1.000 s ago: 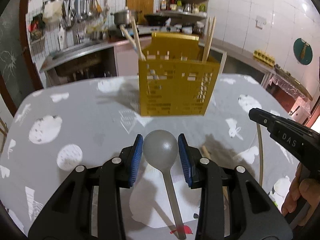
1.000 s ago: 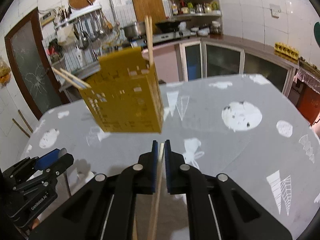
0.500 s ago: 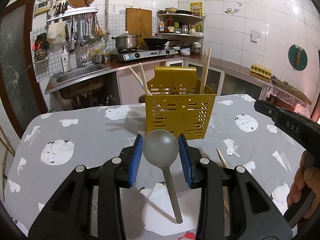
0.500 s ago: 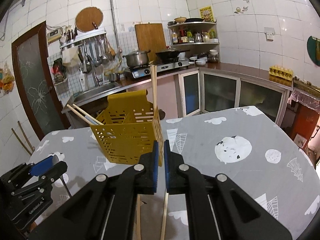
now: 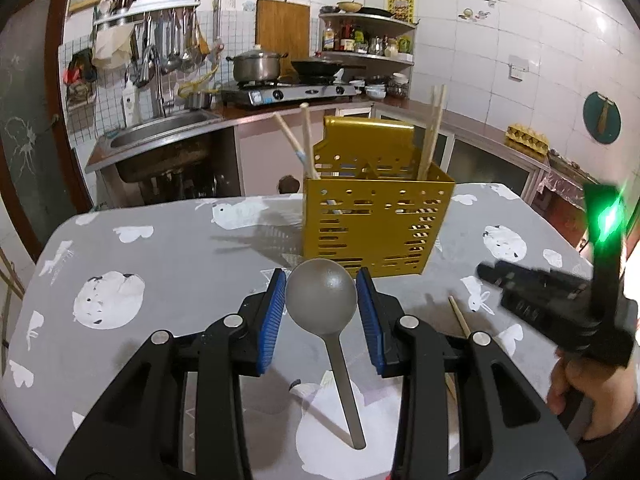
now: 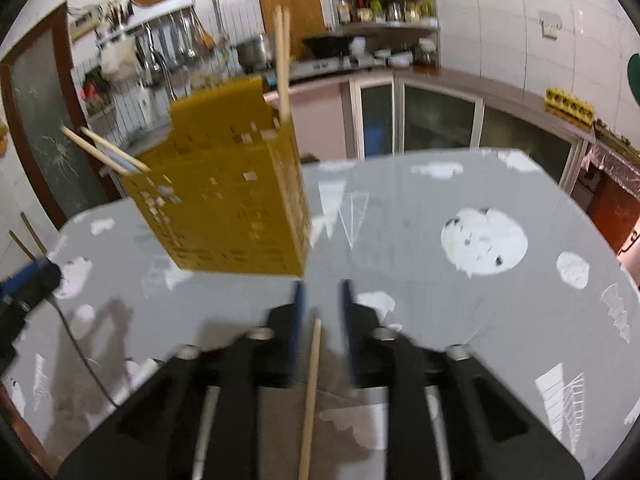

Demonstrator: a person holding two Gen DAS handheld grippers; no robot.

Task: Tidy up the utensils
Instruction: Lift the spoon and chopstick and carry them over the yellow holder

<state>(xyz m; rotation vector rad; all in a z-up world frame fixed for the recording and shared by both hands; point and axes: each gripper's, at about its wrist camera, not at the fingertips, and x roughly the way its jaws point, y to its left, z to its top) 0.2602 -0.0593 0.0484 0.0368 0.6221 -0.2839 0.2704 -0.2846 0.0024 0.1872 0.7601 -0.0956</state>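
Between the left gripper's (image 5: 321, 316) blue pads sits the grey spoon's (image 5: 322, 298) bowl — clamped, with the yellow utensil caddy (image 5: 376, 228) just ahead. The right gripper's (image 6: 322, 316) jaws are opening — a chopstick (image 6: 311, 392) lies loose between them.

The left black plastic hand-held gripper (image 5: 321, 314) has two broad, angular arms, each ending in a flat, ribbed blue pad (image 5: 271, 316). Round silver screws (image 5: 160, 336) sit at the arm joints, two on each side. The right black plastic hand-held gripper (image 6: 322, 322) is built the same way, blurred in its own view. Seen from the left wrist, its body bears pale lettering and a glowing green light (image 5: 606, 216) on an upright black part.
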